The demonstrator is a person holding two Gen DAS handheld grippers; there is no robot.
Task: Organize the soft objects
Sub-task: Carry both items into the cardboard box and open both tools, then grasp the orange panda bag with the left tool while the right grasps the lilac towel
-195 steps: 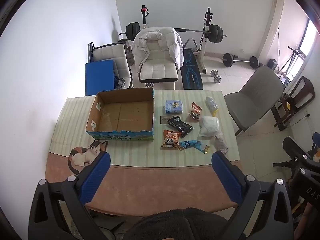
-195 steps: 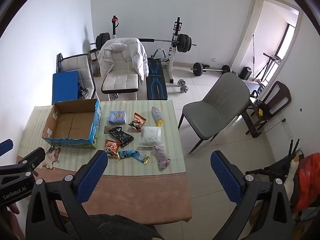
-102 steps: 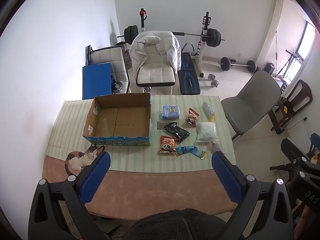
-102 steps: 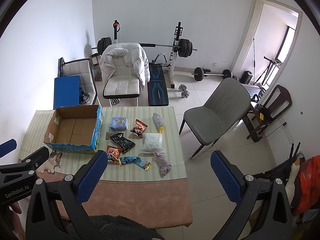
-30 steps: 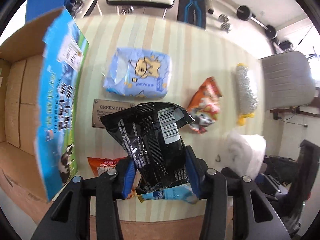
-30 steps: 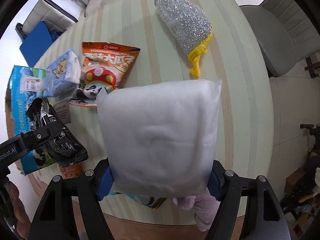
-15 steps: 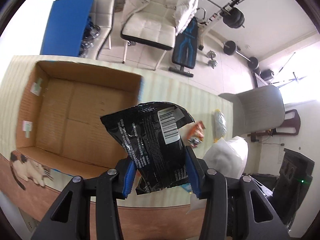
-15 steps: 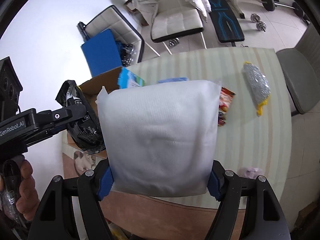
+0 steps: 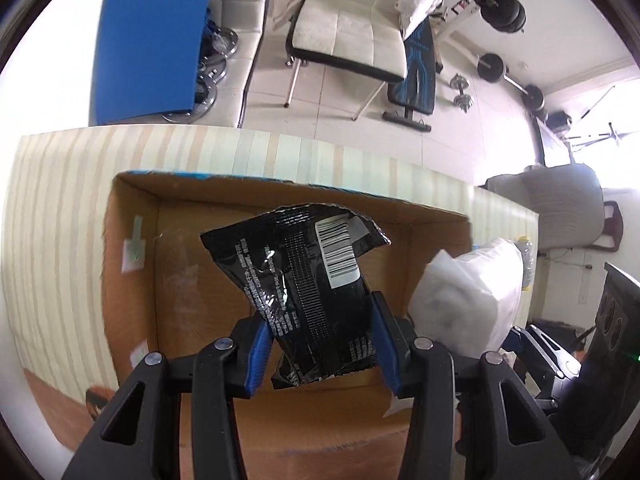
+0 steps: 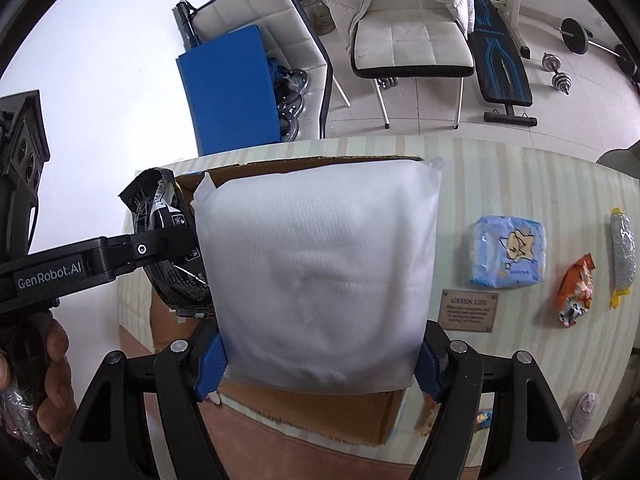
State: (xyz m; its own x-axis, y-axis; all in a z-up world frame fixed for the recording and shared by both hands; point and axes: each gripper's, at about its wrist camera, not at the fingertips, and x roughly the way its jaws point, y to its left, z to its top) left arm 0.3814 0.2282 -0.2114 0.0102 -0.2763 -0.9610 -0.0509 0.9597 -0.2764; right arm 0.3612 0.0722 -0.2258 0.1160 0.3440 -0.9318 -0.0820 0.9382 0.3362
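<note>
My left gripper (image 9: 320,344) is shut on a black snack packet (image 9: 304,280) and holds it above the open cardboard box (image 9: 132,320). My right gripper (image 10: 320,364) is shut on a white soft pack (image 10: 320,272), also held over the box (image 10: 320,416), which it mostly hides. The white pack shows at the right of the left wrist view (image 9: 468,292). The black packet and left gripper show at the left of the right wrist view (image 10: 168,248). The box looks empty inside.
On the striped table (image 10: 520,184) right of the box lie a blue tissue pack (image 10: 508,256), an orange snack bag (image 10: 576,292), a silver scrubber (image 10: 622,252), a small plaque (image 10: 468,310) and a pink cloth (image 10: 584,416). A white chair (image 9: 352,36) and weights stand beyond.
Both grippers have carried their packs leftward from the table's middle to over the box. The box now fills the view beneath the black packet.
</note>
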